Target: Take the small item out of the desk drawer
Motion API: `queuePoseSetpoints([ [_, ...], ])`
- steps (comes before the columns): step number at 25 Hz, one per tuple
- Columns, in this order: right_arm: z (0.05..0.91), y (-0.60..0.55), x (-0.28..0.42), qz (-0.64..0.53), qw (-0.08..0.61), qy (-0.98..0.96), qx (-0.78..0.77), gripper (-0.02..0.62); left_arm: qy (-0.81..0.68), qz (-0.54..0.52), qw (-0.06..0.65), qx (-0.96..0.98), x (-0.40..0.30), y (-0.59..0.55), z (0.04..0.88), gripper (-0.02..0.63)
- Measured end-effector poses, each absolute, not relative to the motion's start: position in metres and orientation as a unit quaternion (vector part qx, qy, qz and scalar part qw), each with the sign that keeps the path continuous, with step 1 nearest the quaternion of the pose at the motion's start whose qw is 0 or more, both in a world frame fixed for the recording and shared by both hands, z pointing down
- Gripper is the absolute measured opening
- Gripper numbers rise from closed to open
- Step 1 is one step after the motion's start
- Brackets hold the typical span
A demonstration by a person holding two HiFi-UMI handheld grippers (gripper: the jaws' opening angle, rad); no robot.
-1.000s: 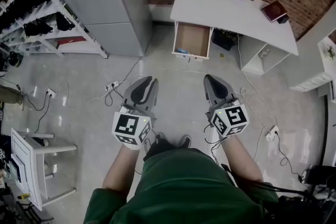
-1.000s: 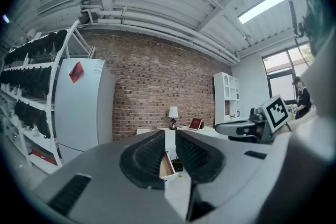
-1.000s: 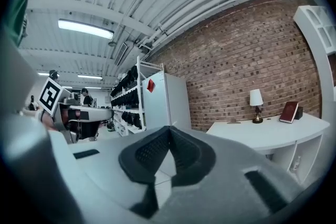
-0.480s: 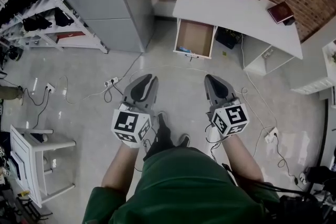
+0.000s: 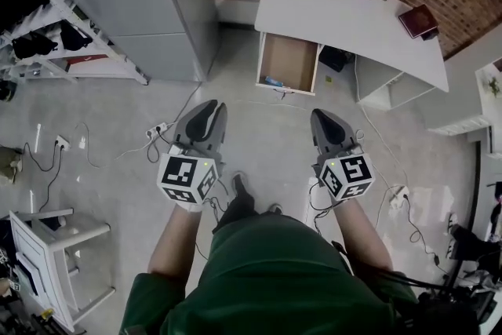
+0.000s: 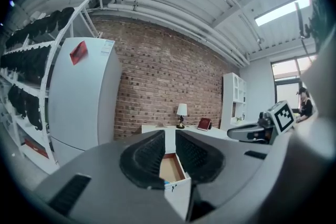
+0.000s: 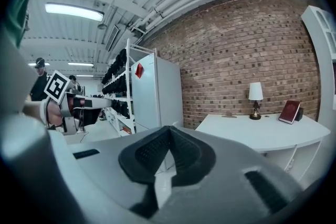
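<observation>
Drawer (image 5: 290, 59) open beneath white counter (image 5: 337, 12); small blue item (image 5: 272, 80) in near-left corner, apparently lying left-right along the front wall. Left gripper (image 5: 210, 107): jaws slightly parted, empty, sighted on drawer. Right gripper (image 5: 321, 118): jaws closed, empty. Both well short of drawer; bare floor (image 5: 263, 133) between, extension lead (image 5: 162, 127) off left

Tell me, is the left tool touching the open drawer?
Apart. The head view shows bare floor between the left tool and the drawer; the tool hangs well short of it.
</observation>
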State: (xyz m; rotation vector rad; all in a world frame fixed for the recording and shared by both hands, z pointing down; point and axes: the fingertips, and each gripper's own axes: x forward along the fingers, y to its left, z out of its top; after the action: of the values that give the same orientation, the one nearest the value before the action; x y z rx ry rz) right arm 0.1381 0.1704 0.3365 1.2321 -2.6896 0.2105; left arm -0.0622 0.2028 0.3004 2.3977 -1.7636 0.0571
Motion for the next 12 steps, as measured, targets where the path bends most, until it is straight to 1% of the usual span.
queuePoseSetpoints([
  [12,0.349,0.130,0.071,0.078,0.113,-0.892,0.431,0.003,-0.558,0.012,0.114,0.822,-0.117,0.152,0.327,0.057],
])
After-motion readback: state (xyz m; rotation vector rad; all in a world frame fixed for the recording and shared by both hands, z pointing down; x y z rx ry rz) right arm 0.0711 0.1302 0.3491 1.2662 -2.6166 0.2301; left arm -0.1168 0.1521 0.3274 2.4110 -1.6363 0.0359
